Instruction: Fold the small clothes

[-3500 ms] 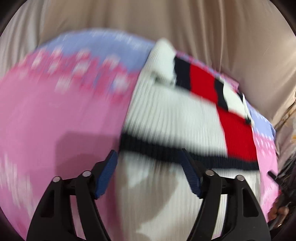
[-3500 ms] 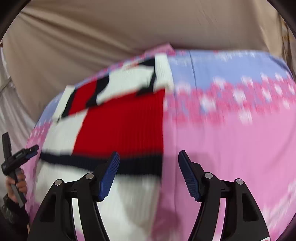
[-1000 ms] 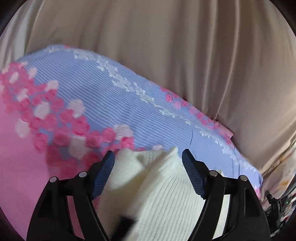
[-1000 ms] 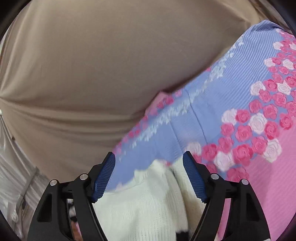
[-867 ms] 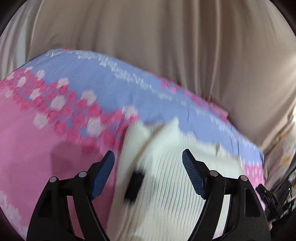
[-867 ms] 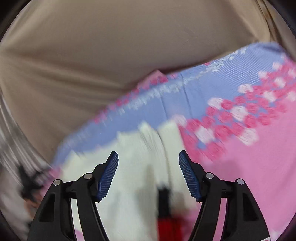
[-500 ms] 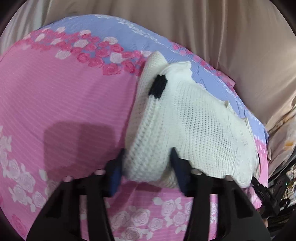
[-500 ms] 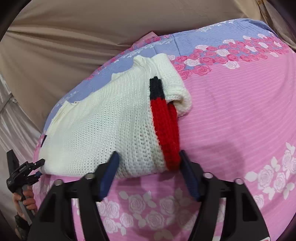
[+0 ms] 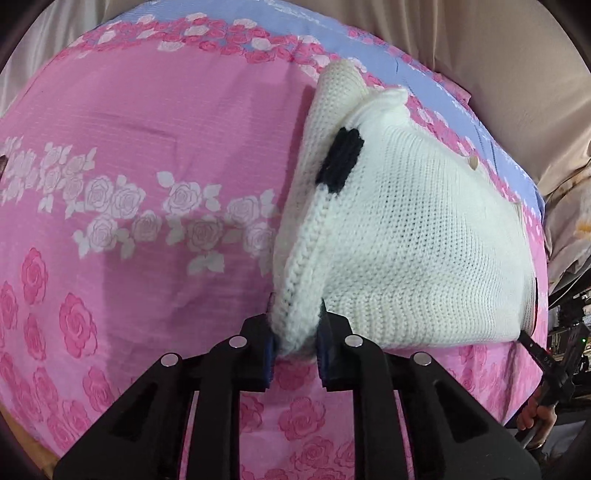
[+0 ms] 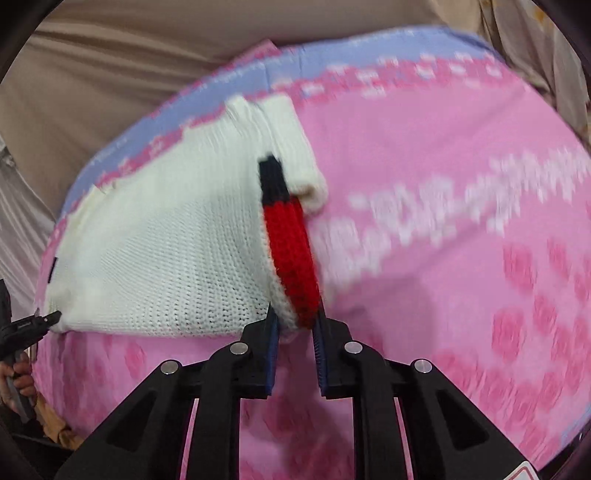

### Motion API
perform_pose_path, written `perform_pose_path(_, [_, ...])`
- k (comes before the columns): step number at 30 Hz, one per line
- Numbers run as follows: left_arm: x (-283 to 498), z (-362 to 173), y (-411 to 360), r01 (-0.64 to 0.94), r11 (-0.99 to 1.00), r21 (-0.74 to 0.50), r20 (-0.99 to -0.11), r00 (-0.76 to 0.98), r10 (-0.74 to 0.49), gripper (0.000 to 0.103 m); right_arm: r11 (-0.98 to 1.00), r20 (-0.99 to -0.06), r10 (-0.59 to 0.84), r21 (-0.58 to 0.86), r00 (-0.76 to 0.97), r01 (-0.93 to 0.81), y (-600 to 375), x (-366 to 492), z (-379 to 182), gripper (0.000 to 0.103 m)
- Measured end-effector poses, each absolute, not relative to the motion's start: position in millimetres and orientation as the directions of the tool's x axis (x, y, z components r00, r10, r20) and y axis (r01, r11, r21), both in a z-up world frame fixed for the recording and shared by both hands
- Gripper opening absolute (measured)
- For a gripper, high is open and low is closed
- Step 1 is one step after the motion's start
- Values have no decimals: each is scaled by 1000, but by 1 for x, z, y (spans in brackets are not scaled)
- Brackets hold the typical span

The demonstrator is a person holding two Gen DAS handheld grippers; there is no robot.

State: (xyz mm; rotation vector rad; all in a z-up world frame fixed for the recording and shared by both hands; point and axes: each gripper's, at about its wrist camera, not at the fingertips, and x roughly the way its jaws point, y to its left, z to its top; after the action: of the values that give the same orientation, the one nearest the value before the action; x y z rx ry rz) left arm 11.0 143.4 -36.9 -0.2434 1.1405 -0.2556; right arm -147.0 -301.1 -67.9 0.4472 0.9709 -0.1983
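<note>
The left gripper [image 9: 295, 341] has just closed its jaws on one near corner of a white knit sweater [image 9: 406, 236], the blue pads pinching a thick folded edge at 12 o'clock from the fingers. The right gripper [image 10: 293, 326] has likewise just closed on the opposite near corner, where a red-and-black band [image 10: 290, 240] runs along the fold. Between the two grips the sweater [image 10: 177, 236] lies folded over, its far end reaching toward 1 o'clock in the left view and 11 o'clock in the right. A black patch [image 9: 340, 160] shows on the left side. The garment rests on a pink sheet [image 9: 147, 147] printed with roses (the right view is blurred), with a pale blue band [image 9: 303, 26] along the far edge. Beyond it hangs beige cloth [image 10: 129, 59]. At 8 o'clock in the right view, a hand [image 10: 18, 373] grips the other tool's handle.
</note>
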Motion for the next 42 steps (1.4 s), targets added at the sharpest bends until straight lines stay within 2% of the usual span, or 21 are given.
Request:
perform_pose_path(2, [13,-24,142,80,944,-319,-847,424,-322,24,897,-821,18,265,571,353,-301,-147,-61,23])
perform_pose_path(4, [14,1,141,96,949,-301,-815,491,-308,24,896,-792,-23,254,610,364,-306,-145,-38,24])
perform_pose_path(6, [19,30,137,129,956,-263,-759,585,-287,37,903,-730,-62,250,680,350,-308,-141,-9,31])
perform_pose_path(7, [25,46,132,151,957,-248,-719,634,-286,53,910,-696,-68,251,715,330,-310,-134,5,39])
perform_pose_path(8, [33,55,125,168,956,-243,-689,664,-291,65,915,-666,-71,253,743,314,-310,-124,15,54])
perform_pose_path(10, [62,62,103,220,947,-234,-649,689,-321,76,929,-614,-50,262,788,263,-311,-87,25,66])
perform_pose_path(11, [77,58,92,240,943,-231,-657,676,-334,78,931,-615,-37,265,788,250,-311,-67,24,66])
perform_pose_path(15, [146,15,57,243,936,-254,-741,574,-350,78,921,-693,-23,266,720,285,-312,15,-5,66])
perform_pose_path(16, [160,4,53,219,938,-271,-755,556,-348,72,920,-720,-32,250,693,303,-310,29,-15,66])
perform_pose_path(17, [166,-3,51,211,932,-294,-760,540,-362,53,921,-734,-21,250,679,299,-307,37,-23,65])
perform_pose_path(18, [172,-7,49,220,919,-327,-755,524,-394,42,922,-735,-10,256,678,291,-306,39,-27,61])
perform_pose_path(19, [175,-9,49,228,912,-341,-753,514,-410,6,924,-732,6,264,681,276,-303,41,-28,32])
perform_pose_path(20, [175,-8,49,235,908,-346,-751,511,-418,6,926,-717,37,286,696,245,-301,41,-22,8])
perform_pose_path(21, [174,-2,49,240,908,-344,-737,530,-420,6,925,-677,35,301,735,233,-301,34,-11,8])
perform_pose_path(25, [169,20,68,205,933,-295,-683,638,-356,6,908,-538,-74,311,839,280,-323,4,30,7])
perform_pose_path(27, [184,2,68,184,942,-282,-723,604,-334,5,897,-600,-75,309,797,317,-343,19,11,7])
perform_pose_path(29, [200,-27,57,158,961,-227,-780,561,-277,4,907,-731,-78,230,678,353,-345,52,-32,6])
perform_pose_path(34, [196,-23,71,139,955,-264,-755,586,-294,6,912,-696,-150,176,702,370,-327,40,-15,10])
perform_pose_path(36, [175,-6,78,106,972,-211,-736,637,-229,5,915,-650,-155,189,744,356,-319,17,4,13])
perform_pose_path(39, [116,29,70,175,974,-144,-663,714,-226,7,955,-599,-94,171,795,241,-276,-14,26,17])
perform_pose_path(42, [61,42,33,314,940,-134,-646,692,-323,20,983,-633,107,181,767,12,-194,-24,16,17])
